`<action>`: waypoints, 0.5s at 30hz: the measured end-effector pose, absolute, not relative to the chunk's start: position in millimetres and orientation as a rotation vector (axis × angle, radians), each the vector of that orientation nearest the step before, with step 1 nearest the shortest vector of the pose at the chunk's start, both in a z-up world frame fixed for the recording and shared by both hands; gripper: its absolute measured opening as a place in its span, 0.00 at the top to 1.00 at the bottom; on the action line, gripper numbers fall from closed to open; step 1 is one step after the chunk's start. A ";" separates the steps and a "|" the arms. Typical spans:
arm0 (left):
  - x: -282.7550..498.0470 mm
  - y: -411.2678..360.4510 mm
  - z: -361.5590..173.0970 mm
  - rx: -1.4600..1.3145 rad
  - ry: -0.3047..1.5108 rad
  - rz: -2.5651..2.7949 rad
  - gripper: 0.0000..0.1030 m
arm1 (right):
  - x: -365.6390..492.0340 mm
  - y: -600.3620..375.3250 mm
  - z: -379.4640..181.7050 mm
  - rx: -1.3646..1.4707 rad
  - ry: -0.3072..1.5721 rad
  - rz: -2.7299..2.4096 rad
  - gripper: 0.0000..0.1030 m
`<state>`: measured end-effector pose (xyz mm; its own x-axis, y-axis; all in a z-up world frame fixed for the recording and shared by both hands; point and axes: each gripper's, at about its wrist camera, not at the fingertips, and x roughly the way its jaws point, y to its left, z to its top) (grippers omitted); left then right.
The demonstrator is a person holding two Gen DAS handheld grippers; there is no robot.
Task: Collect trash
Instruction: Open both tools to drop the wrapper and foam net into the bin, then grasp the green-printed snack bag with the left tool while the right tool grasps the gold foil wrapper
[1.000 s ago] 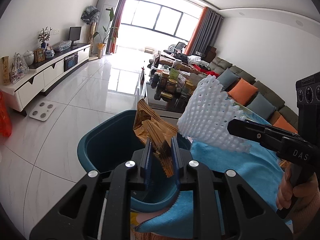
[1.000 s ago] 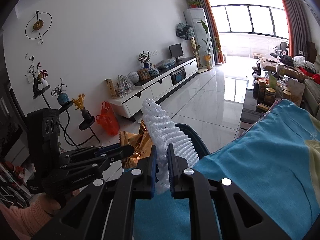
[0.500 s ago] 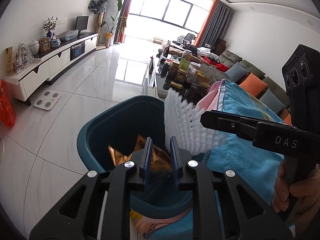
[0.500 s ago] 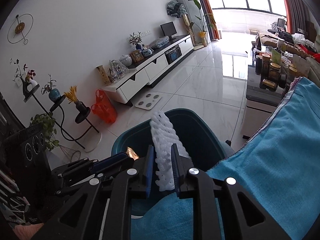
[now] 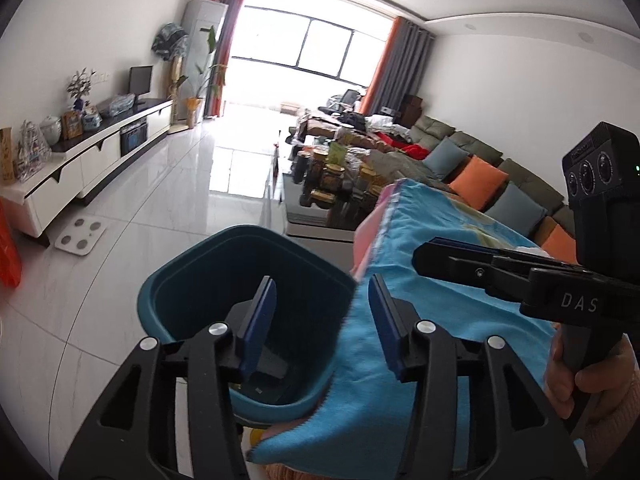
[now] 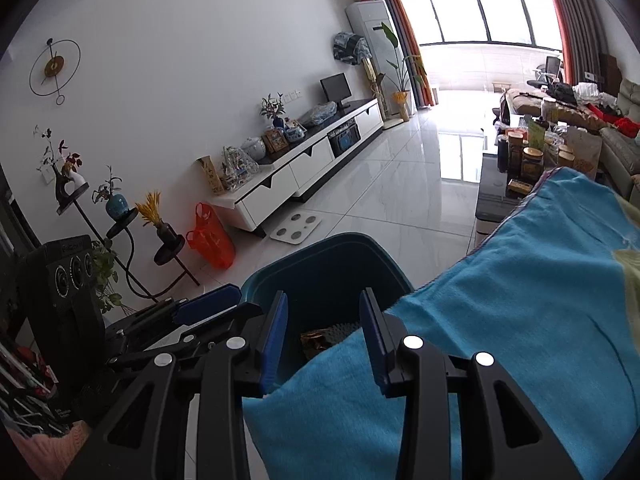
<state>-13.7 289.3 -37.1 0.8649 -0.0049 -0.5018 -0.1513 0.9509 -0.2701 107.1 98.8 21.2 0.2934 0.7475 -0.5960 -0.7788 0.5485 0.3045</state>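
A teal trash bin (image 5: pixel 208 276) stands on the floor beside the table covered with a blue cloth (image 5: pixel 440 304). My left gripper (image 5: pixel 322 320) is open and empty above the bin's near rim. My right gripper (image 6: pixel 323 334) is open and empty over the bin (image 6: pixel 320 264). Inside the bin, a gold-brown wrapper (image 6: pixel 314 340) and a piece of foam net (image 6: pixel 340 330) lie at the bottom. The right gripper also shows in the left wrist view (image 5: pixel 432 254), to the right above the cloth. The left gripper shows in the right wrist view (image 6: pixel 216 300), to the left of the bin.
The blue cloth (image 6: pixel 520 300) fills the right side. A low table with jars (image 5: pixel 340 184) stands beyond it, a sofa with cushions (image 5: pixel 480 172) behind. A white TV cabinet (image 6: pixel 304 164), a scale (image 6: pixel 296 230), an orange bag (image 6: pixel 210 236) and a plant stand (image 6: pixel 120 220) line the left wall.
Both grippers have opened. The gold wrapper left my left gripper and the white foam net left my right gripper; both now lie in the bin.
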 end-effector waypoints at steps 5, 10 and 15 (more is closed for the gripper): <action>-17.2 219.8 -22.6 -0.266 0.510 -0.150 0.46 | 83.5 37.9 42.9 -0.055 0.666 0.964 0.64; -18.6 144.3 -23.2 -0.218 0.533 -0.372 0.43 | 72.9 -34.3 50.9 -0.021 0.627 0.837 0.64; -20.3 86.9 -36.7 -0.185 0.588 -0.513 0.42 | 62.5 -105.9 49.7 0.005 0.606 0.664 0.64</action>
